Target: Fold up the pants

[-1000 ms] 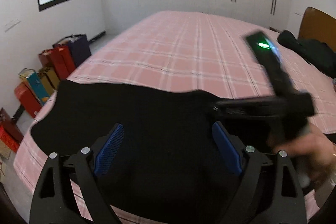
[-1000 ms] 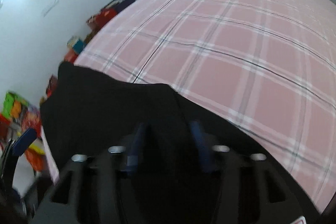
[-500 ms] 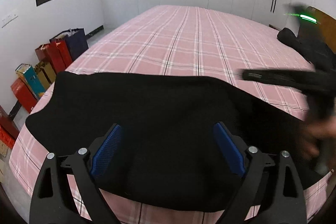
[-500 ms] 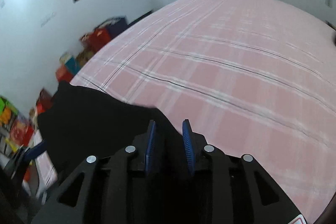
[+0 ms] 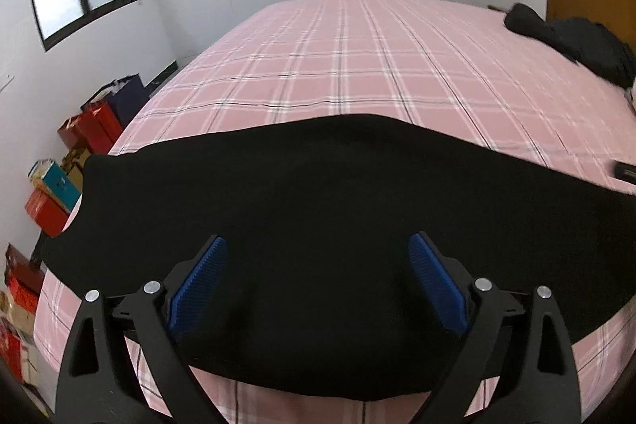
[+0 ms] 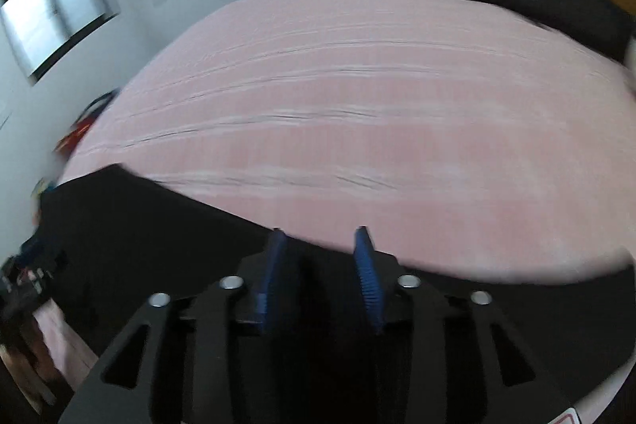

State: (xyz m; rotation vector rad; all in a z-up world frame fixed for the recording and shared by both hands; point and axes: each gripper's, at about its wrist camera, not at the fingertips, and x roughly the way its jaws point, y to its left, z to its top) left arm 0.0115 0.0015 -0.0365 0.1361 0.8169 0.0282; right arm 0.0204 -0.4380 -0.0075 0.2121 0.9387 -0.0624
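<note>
Left tool (image 5: 316,285) gapes wide over the black fabric pants (image 5: 318,193); right tool (image 6: 320,277), half-open, grips nothing. Pinch one pants edge cleanly.

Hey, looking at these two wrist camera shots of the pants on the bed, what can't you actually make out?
- Right wrist view: motion blur smears the bedsheet plaid and the dark clothes by the headboard.
- Right hand-held gripper: black pants behind its fingers hide any pinch.
- Left wrist view: the pants' right end runs off frame; their black hides folds.
</note>
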